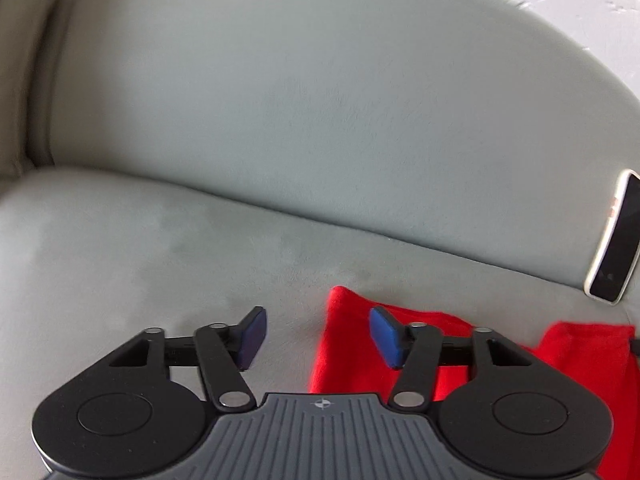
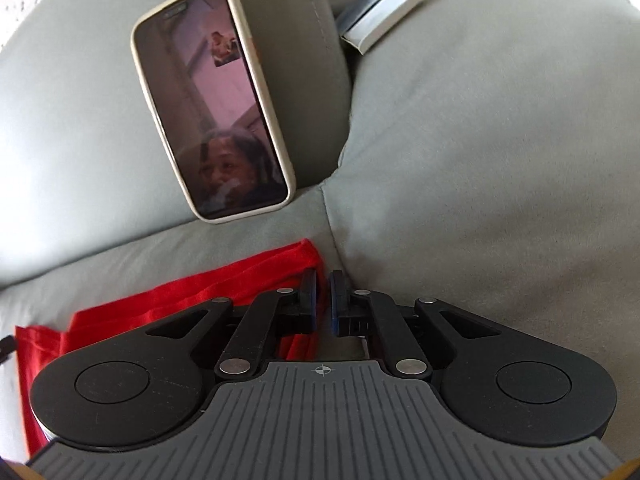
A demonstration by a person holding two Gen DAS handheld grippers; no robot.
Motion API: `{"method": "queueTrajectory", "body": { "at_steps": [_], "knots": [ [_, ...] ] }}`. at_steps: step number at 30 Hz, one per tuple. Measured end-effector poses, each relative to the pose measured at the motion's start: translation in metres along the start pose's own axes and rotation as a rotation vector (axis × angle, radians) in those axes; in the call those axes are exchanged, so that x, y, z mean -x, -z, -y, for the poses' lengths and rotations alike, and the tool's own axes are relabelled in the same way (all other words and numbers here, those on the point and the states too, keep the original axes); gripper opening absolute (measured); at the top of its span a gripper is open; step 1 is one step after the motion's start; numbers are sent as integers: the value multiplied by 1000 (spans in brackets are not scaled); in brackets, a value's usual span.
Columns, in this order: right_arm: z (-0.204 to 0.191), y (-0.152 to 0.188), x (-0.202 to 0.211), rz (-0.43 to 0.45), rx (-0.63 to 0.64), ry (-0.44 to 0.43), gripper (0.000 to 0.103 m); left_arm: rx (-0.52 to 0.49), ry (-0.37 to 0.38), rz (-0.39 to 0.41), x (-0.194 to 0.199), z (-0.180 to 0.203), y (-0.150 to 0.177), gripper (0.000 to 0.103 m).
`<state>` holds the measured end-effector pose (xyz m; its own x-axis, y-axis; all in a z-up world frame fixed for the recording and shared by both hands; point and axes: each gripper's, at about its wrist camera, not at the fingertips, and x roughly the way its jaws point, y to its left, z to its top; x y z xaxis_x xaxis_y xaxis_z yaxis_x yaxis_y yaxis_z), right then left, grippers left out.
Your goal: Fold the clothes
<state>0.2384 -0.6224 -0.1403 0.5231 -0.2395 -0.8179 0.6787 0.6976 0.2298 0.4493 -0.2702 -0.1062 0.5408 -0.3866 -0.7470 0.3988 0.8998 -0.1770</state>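
Left wrist view: the left tool [image 1: 316,336] hovers with fingers spread wide, gripping nothing, over the red garment [image 1: 352,344] lying flat on the grey sofa [image 1: 160,248]. Right wrist view: the right tool [image 2: 322,300] is nearly closed beside the garment's bunched corner; whether it pinches cloth I cannot tell. Beyond, a phone [image 2: 212,100] leans against the backrest.

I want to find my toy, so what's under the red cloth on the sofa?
Only the grey suede sofa seat shows around the red cloth garment. It lies flat, but it covers whatever is beneath, so that spot stays hidden.
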Motion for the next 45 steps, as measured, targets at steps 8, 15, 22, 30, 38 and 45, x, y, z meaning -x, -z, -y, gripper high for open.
{"method": "queueTrajectory", "body": {
  "at_steps": [8,15,22,30,38,45],
  "knots": [
    [-3,4,0,49,29,13,7,-188,-179,245,14,35,9,2],
    [-13,8,3,55,110,52,16,-141,-313,164,-14,21,20,10],
    [-8,3,67,85,8,-88,50,-8,-237,284,74,12,17,61],
    [-1,34,219,141,-1,-210,51,55,-8,178,230,-2,35,60],
    [30,112,294,84,29,-306,63,-130,202,16,328,14,138,71],
    [27,155,200,-86,64,-160,52,-165,35,-56,249,71,193,67]
  ]
}}
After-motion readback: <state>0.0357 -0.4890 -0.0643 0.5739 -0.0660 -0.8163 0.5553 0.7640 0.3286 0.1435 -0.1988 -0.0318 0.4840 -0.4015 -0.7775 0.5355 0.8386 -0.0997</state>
